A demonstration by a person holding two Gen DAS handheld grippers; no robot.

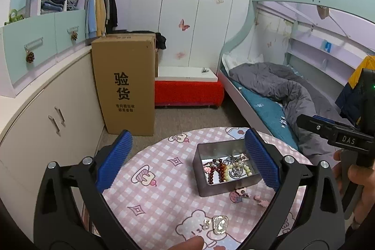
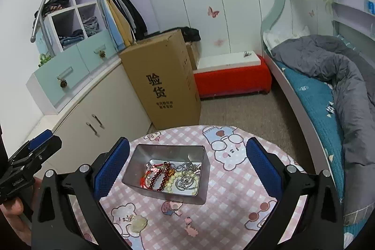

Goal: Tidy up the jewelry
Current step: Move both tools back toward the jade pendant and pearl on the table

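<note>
Round table (image 2: 234, 191), pink checked cloth. Metal tin (image 2: 145, 151) near table middle, holds tangle of bead bracelets (image 2: 164, 176) and chains (image 2: 187, 177). Left gripper (image 1: 187, 161) jaws wide apart, nothing between pads, hovering over tin. Right gripper (image 2: 187, 170) jaws wide apart, empty, above tin. Pale brooch (image 2: 139, 222) and pink charms (image 2: 189, 225) loose on cloth, near edge, just outside tin.
</note>
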